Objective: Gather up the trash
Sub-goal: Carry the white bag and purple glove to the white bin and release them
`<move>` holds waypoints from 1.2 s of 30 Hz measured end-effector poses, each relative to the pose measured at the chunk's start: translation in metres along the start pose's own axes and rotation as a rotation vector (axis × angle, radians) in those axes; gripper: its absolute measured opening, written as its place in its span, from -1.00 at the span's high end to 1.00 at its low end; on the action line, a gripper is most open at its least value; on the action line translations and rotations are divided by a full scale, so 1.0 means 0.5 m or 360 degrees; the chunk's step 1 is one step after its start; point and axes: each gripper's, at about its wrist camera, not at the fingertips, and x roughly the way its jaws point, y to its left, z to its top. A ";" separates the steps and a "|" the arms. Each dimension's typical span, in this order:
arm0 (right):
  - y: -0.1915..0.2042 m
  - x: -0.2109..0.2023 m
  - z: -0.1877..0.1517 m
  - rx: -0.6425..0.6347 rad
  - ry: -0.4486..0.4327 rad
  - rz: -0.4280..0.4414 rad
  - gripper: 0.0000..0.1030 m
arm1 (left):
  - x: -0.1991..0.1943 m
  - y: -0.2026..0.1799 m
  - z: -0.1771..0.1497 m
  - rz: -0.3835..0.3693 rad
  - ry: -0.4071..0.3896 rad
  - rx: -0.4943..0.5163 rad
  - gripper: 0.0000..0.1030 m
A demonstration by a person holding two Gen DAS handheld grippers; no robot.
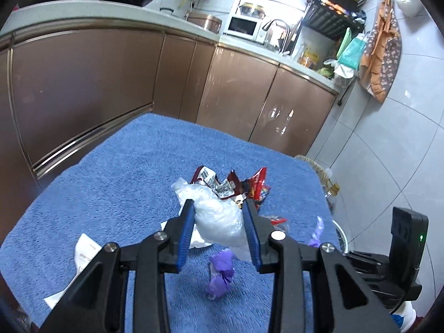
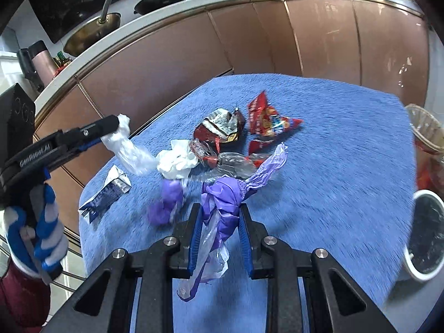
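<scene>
My left gripper (image 1: 219, 208) is shut on a crumpled white plastic bag (image 1: 219, 216) and holds it above the blue towel (image 1: 111, 188). The right wrist view shows that gripper (image 2: 111, 127) at the left with the bag (image 2: 127, 149) hanging from it. My right gripper (image 2: 219, 211) is shut on a purple plastic bag (image 2: 224, 197), clear film trailing below. On the towel lie a red snack wrapper (image 2: 266, 119), a dark torn wrapper (image 2: 222, 127), a white tissue (image 2: 177, 161), clear film (image 2: 230, 163), a small purple wad (image 2: 166, 199) and a flattened carton (image 2: 108, 194).
Brown kitchen cabinets (image 1: 91, 88) run behind the table. A woven basket (image 2: 424, 127) and a white cup (image 2: 424, 238) sit off the table's right edge. A white paper (image 1: 83, 252) lies at the left of the towel.
</scene>
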 end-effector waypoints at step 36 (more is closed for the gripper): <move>-0.351 -0.317 -0.104 0.0548 -0.0486 -0.0609 0.54 | 0.230 -0.532 0.062 -0.0617 0.0266 0.0476 0.36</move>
